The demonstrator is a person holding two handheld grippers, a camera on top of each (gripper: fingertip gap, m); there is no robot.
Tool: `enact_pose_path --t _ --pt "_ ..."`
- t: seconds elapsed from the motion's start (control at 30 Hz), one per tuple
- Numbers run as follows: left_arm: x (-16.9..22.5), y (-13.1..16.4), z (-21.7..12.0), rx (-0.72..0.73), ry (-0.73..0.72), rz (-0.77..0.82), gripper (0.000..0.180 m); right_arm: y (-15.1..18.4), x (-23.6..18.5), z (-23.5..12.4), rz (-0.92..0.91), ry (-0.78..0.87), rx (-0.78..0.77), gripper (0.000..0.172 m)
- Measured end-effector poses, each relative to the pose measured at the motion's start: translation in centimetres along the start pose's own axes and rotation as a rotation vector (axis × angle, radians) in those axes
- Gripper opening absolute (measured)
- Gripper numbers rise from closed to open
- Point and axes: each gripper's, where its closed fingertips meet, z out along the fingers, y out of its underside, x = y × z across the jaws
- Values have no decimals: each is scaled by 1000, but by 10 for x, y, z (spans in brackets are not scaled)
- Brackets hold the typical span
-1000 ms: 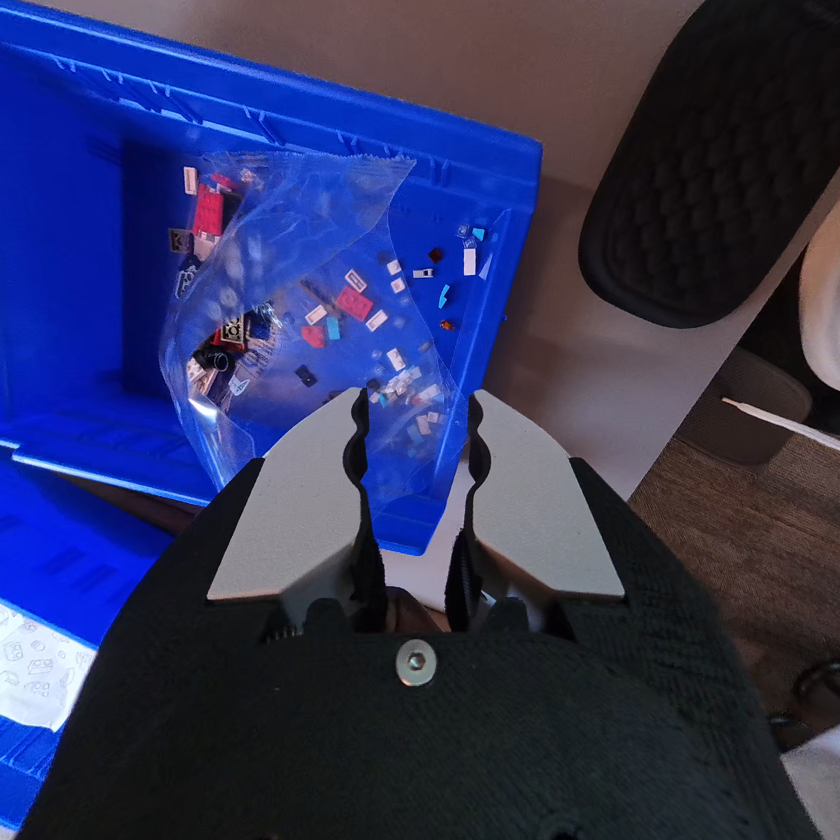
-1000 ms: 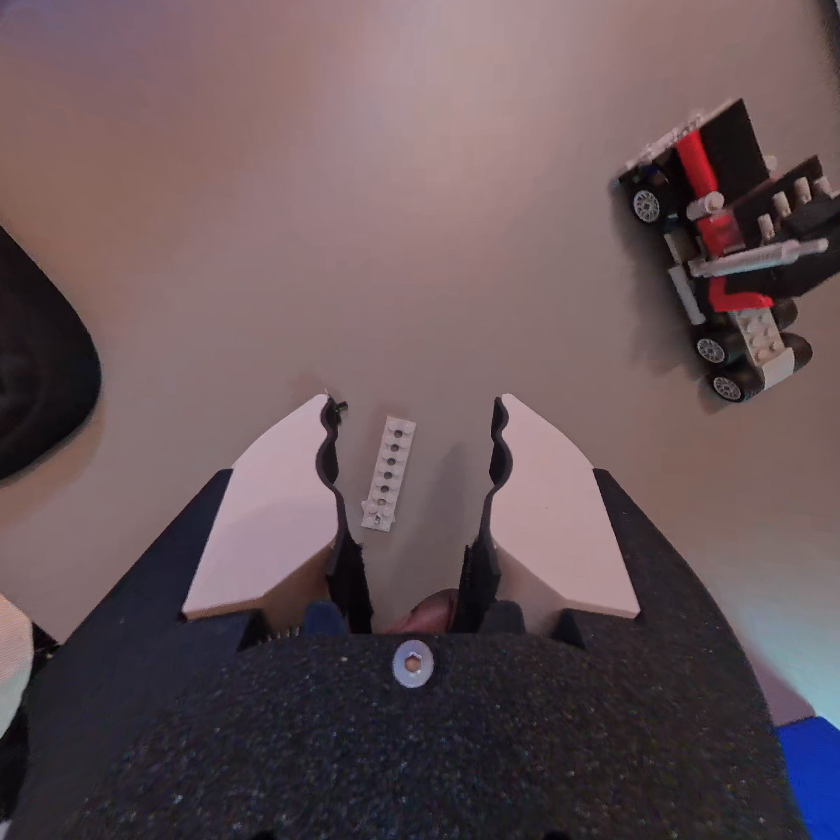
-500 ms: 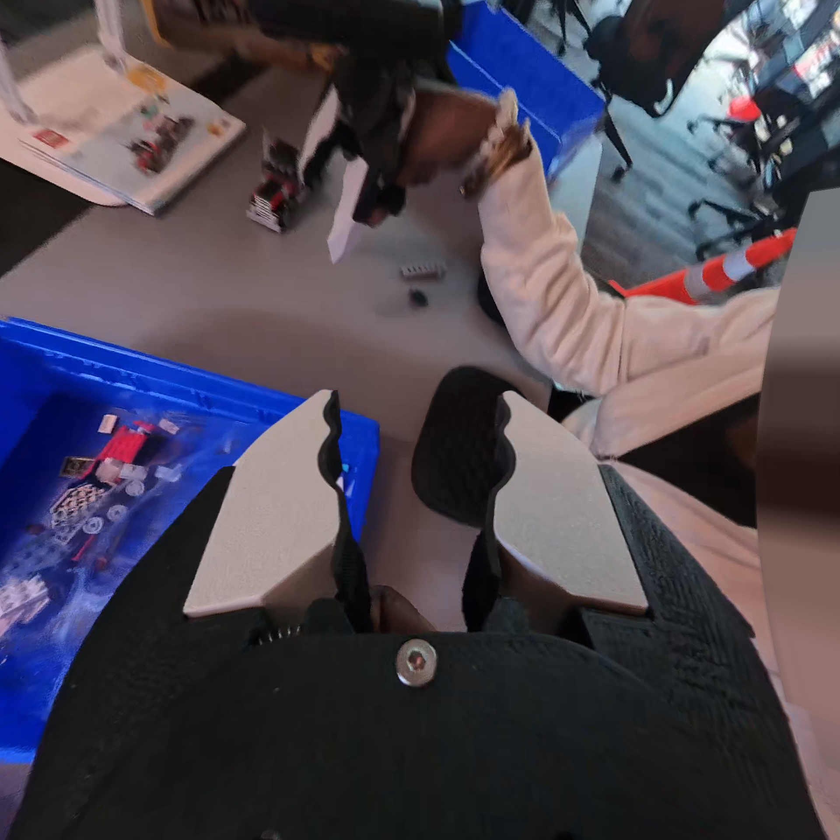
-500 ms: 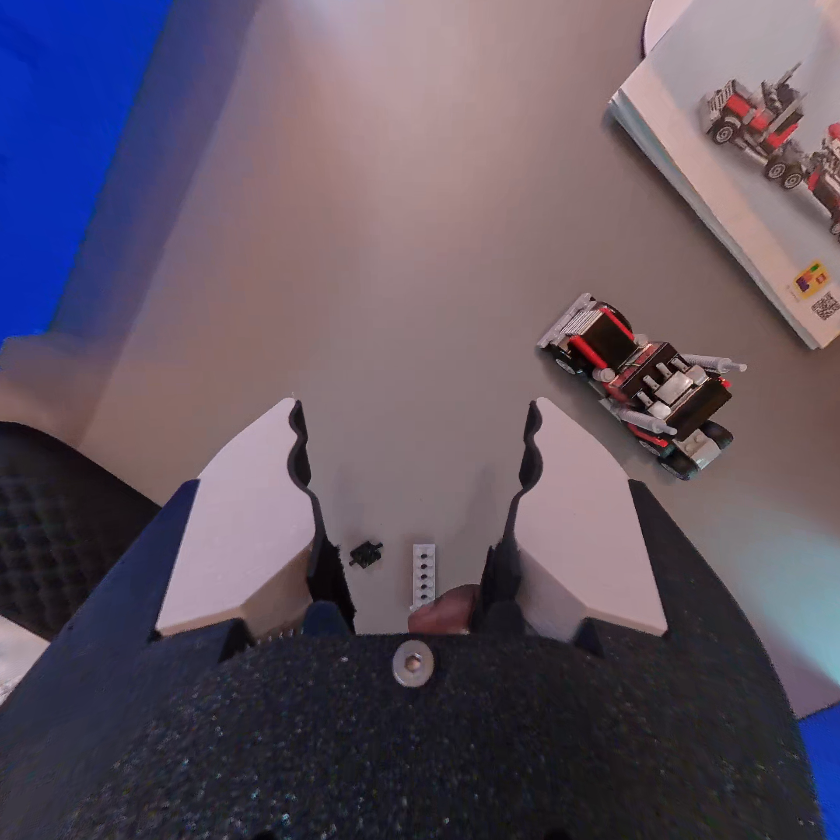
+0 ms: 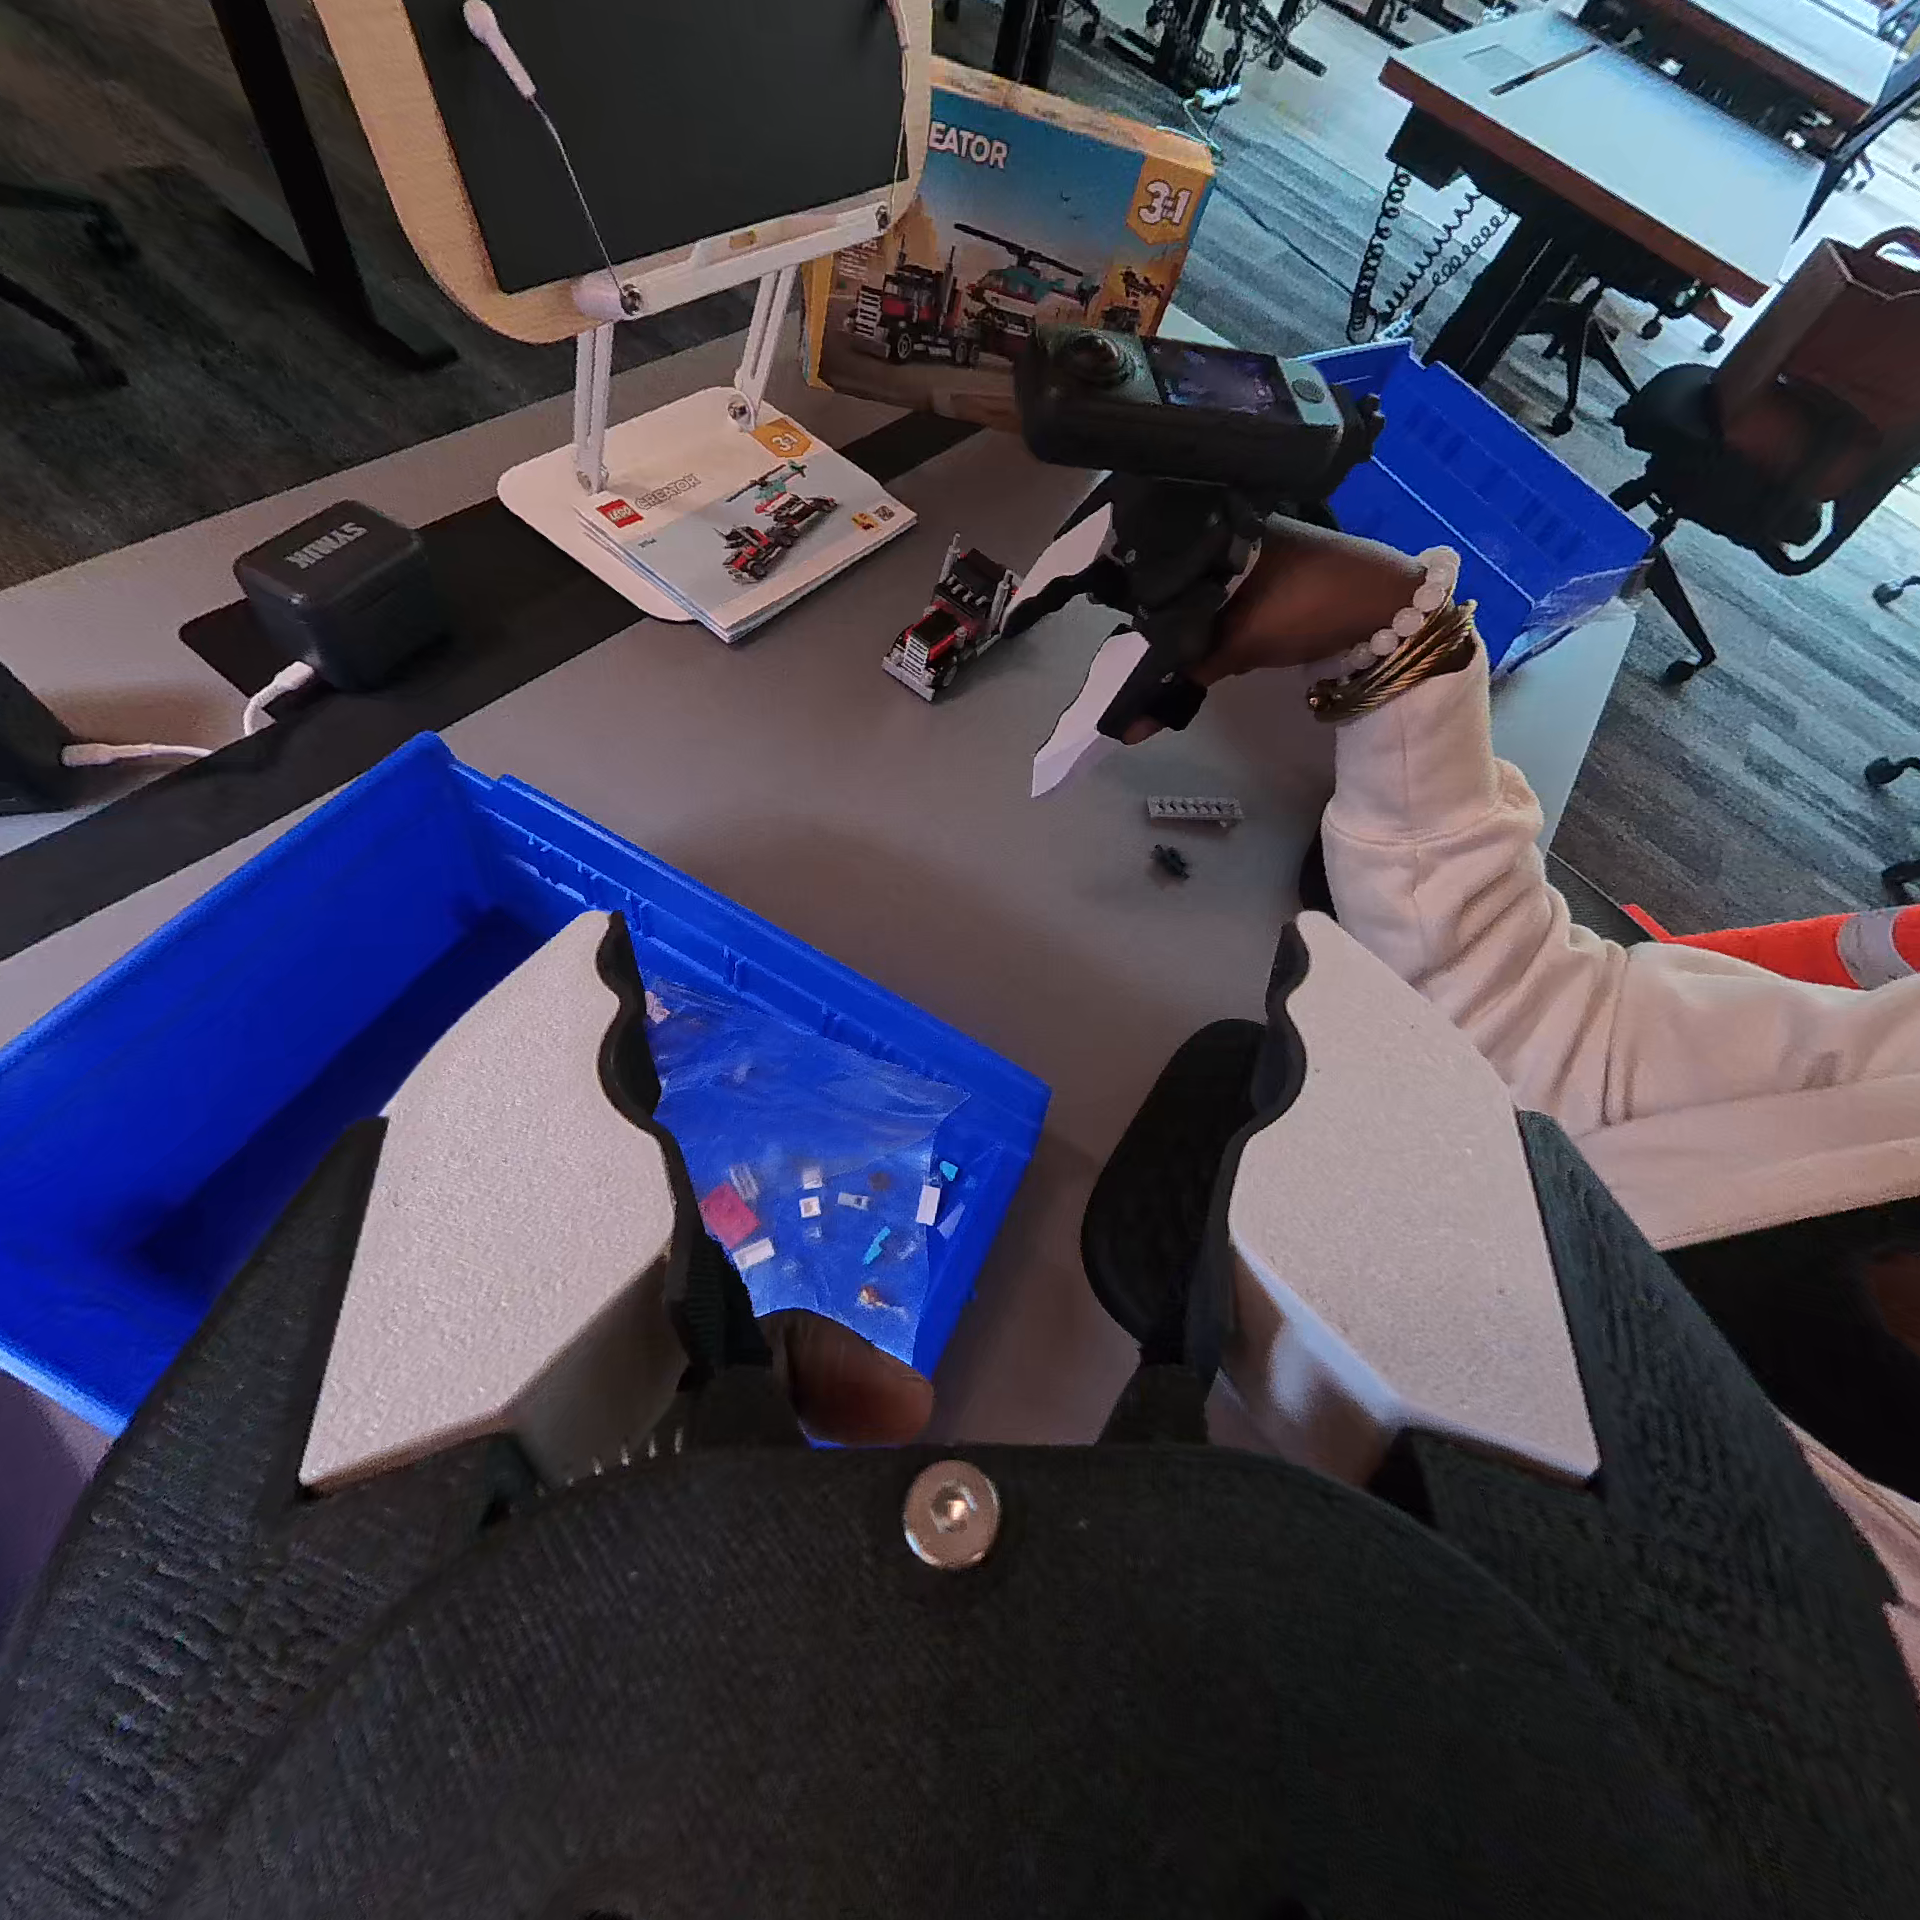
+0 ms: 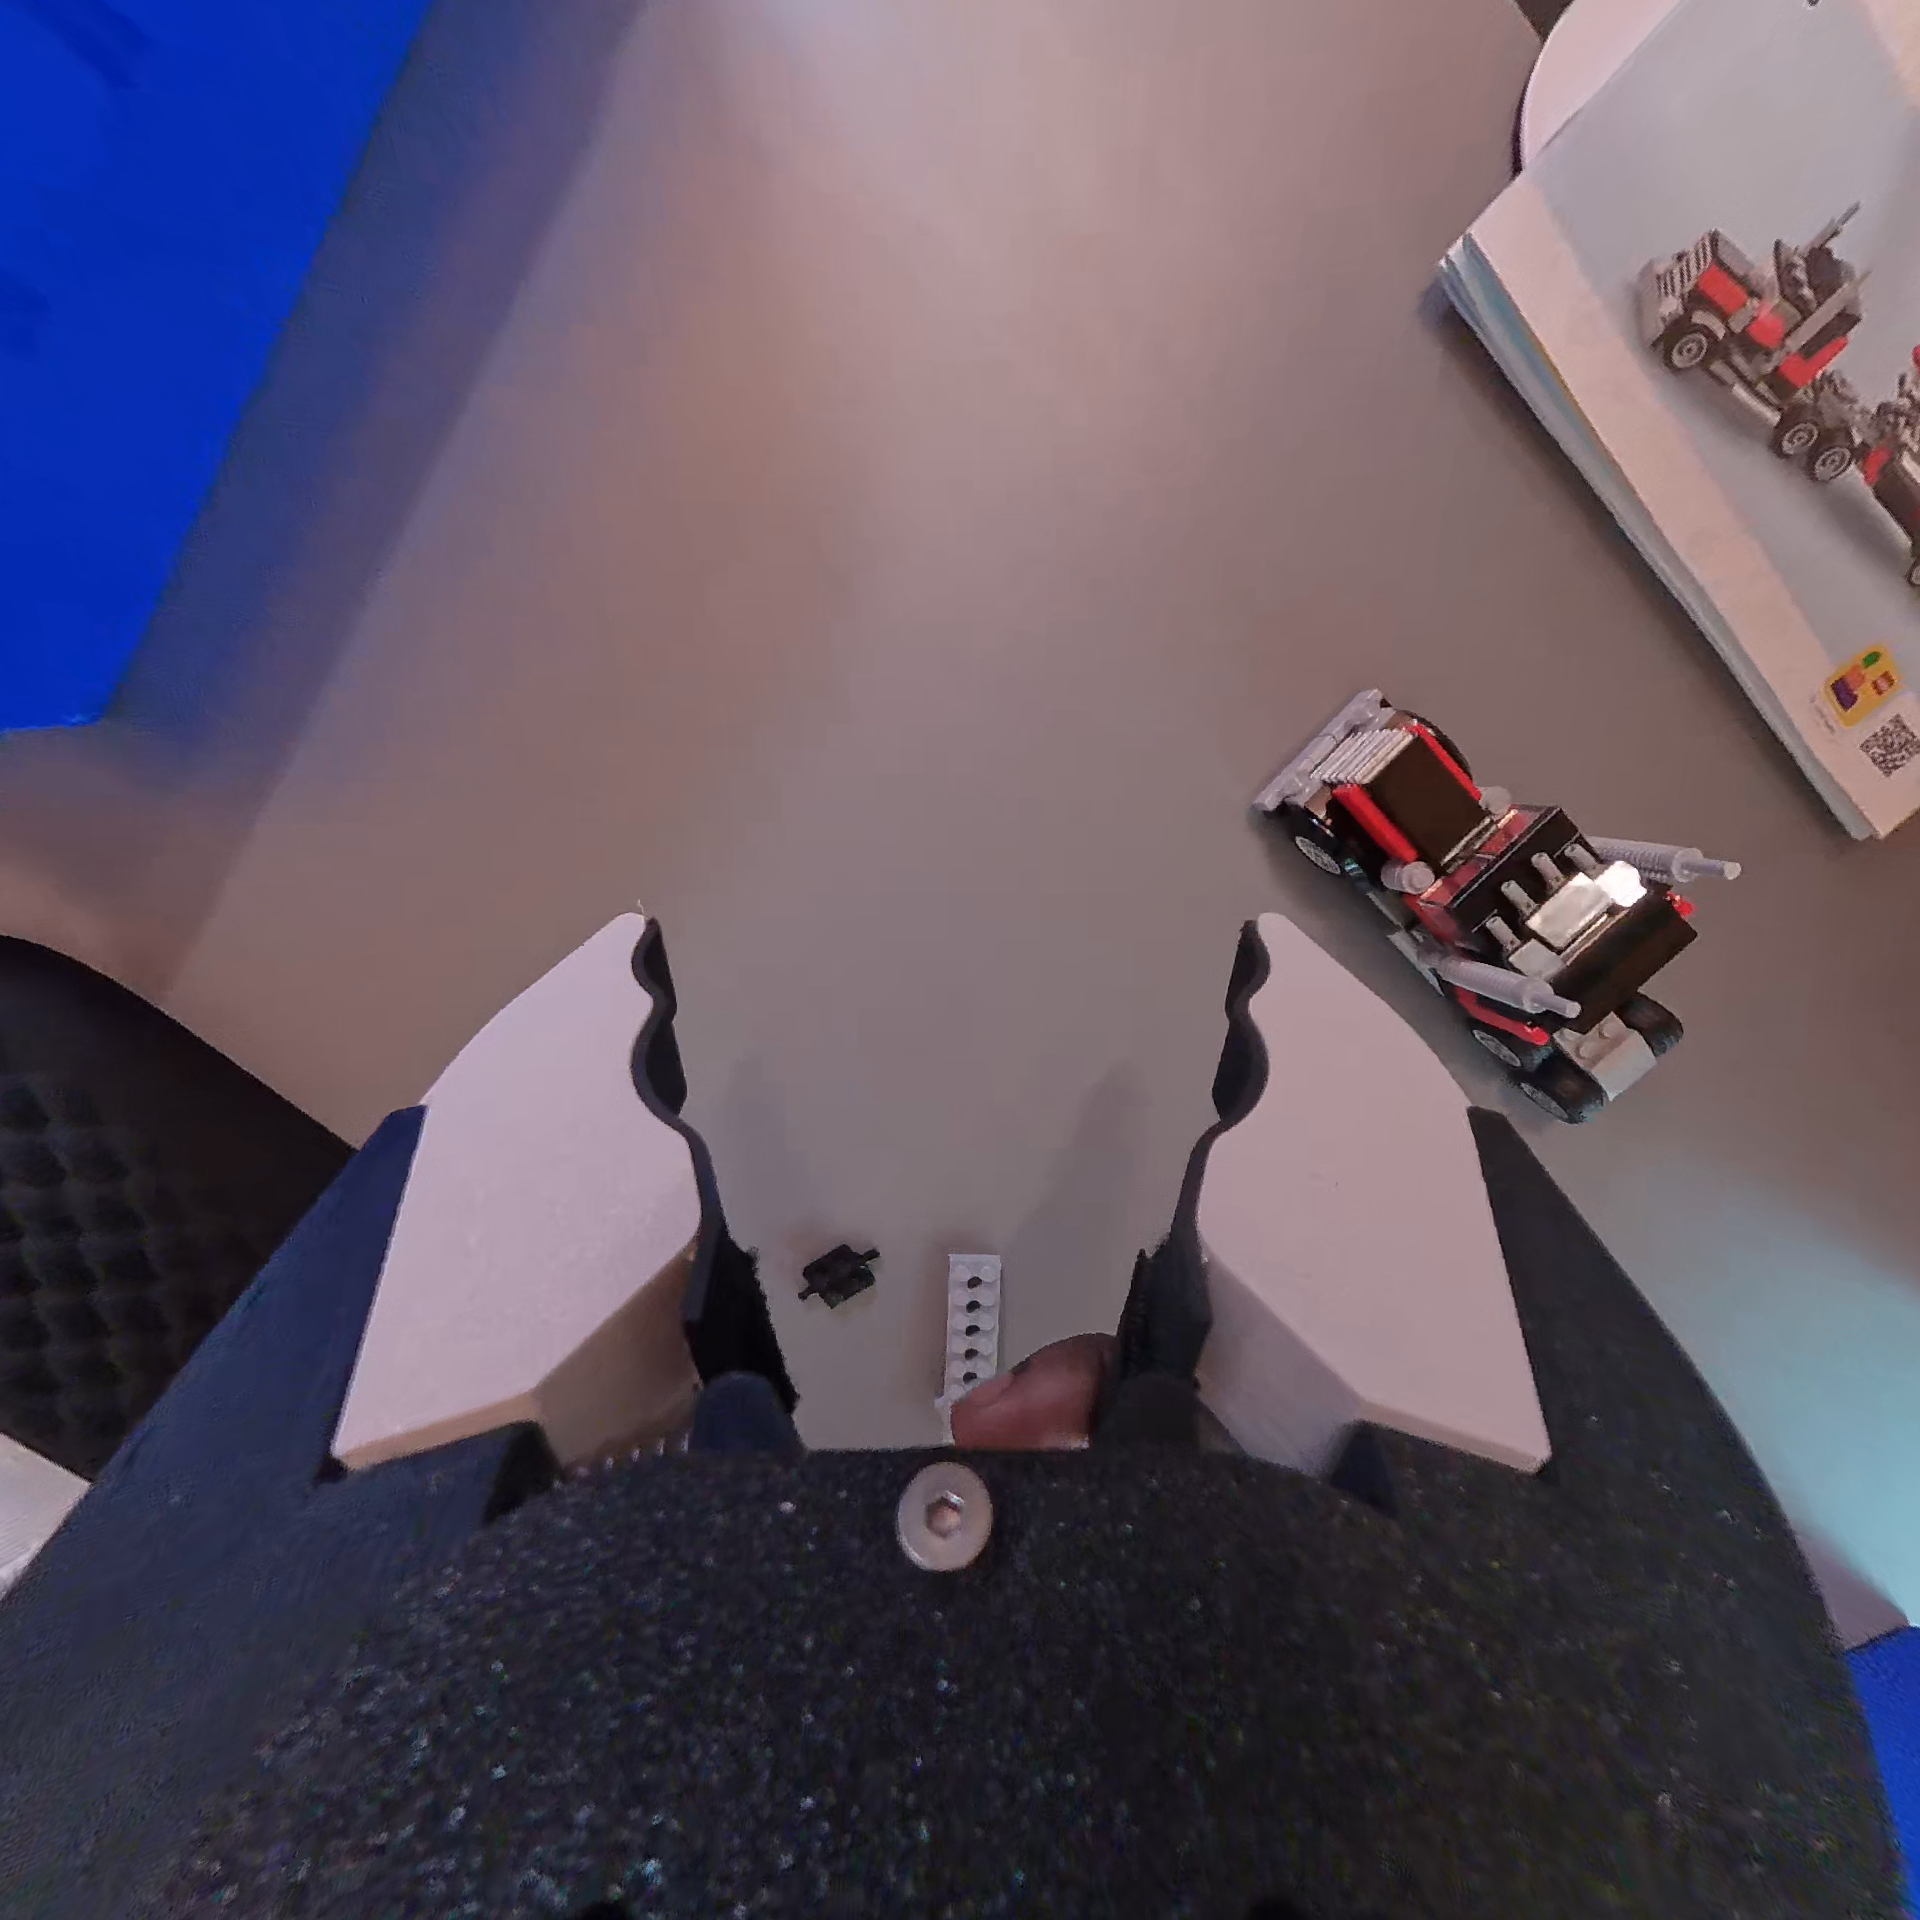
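Note:
My left gripper is open wide and empty, raised above the right end of a blue bin. In the bin lies a clear plastic bag of small toy bricks. My right gripper is open and empty above the grey table; it also shows in the left wrist view, held by a hand. A light grey holed plate and a small black piece lie on the table near the base of its fingers, untouched. A red and black toy truck stands to its right.
An instruction booklet lies at the far right on a white stand base. A toy set box, a dark power block and a second blue bin stand at the back. A black chair armrest is below the table edge. Spacing between my two grippers at the tips: around 30 cm.
My left gripper opened off the plastic bag, which now lies in the bin, and rose and tilted up. My right gripper opened wider and drew back from the grey plate.

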Motion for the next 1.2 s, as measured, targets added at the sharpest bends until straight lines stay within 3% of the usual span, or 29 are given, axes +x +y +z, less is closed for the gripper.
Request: enact_pose_path --t 0.37,0.8,1.03,1.2 --pt "16 7 -20 68 55 -46 113 -13 -18 -1 -52 12 1 102" --pt "-14 40 -18 5 41 -268 113 -4 -15 -6 -39 66 -39 101" --pt "-3 46 -11 -51 24 -255 113 0 -17 -9 -59 40 -43 100" --pt "8 43 -8 -82 -50 -168 113 -1 -26 -28 -231 -82 -45 99"
